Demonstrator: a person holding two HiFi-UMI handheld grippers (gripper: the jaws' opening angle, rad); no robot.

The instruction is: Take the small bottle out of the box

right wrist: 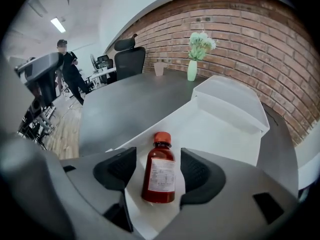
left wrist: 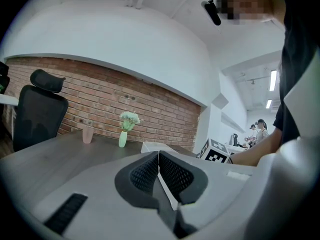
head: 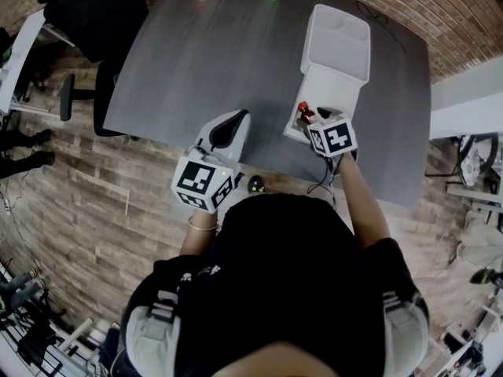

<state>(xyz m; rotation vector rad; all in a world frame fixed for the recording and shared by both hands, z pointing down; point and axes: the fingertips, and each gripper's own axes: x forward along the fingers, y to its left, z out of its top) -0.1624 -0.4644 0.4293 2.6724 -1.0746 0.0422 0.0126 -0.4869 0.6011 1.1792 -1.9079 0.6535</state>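
two pads of the right gripper [right wrist: 157, 155] are spread wide, with the small bottle [right wrist: 161, 181] standing right between them on the floor of the white box [right wrist: 225, 129], and neither pad looks to be touching it. left gripper [left wrist: 159, 166] waits off to the side, jaws pressed together on nothing. we're at the grasp, i'd say: next it needs a squeeze on the bottle's body, then a lift clear of the box wall.
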